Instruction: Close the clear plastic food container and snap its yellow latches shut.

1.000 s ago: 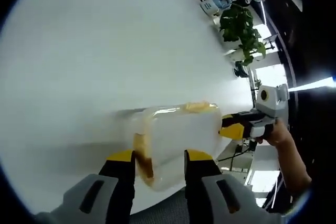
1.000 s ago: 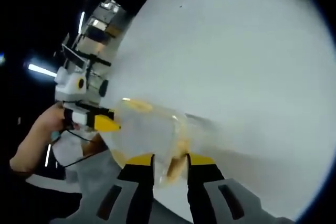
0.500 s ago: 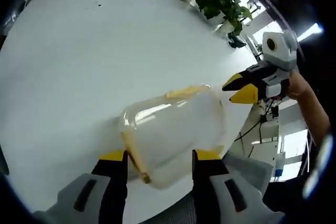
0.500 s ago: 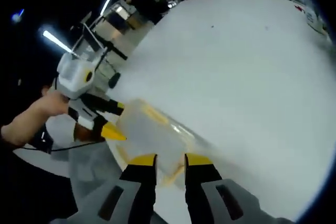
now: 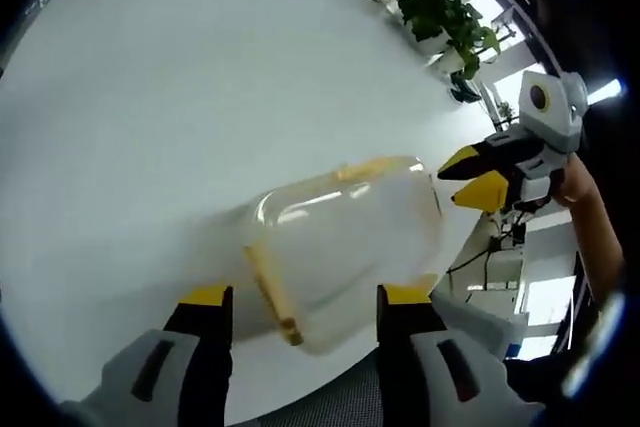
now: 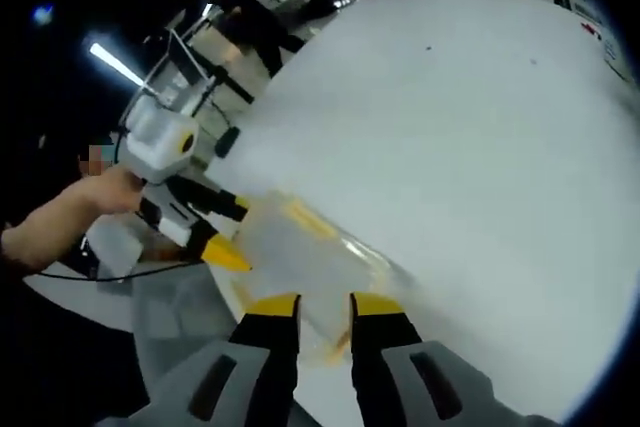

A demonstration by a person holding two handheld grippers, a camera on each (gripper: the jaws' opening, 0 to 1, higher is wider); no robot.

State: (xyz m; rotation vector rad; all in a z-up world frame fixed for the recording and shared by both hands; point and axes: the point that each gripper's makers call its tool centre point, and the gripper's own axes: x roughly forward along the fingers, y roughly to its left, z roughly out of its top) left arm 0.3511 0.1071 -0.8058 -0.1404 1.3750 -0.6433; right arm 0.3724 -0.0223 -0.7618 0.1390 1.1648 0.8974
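Opposed close views (shared container (image 5: 340,247))

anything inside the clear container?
Through the frosted walls of the clear container no contents are discernible; a yellow latch runs down its side. It lies on the white table. The haze could hide something pale.

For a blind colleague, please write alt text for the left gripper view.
A clear plastic container with yellow latches lies on a white table just beyond the open left gripper. The right gripper, held by a hand, points at its far end; a plant stands behind.
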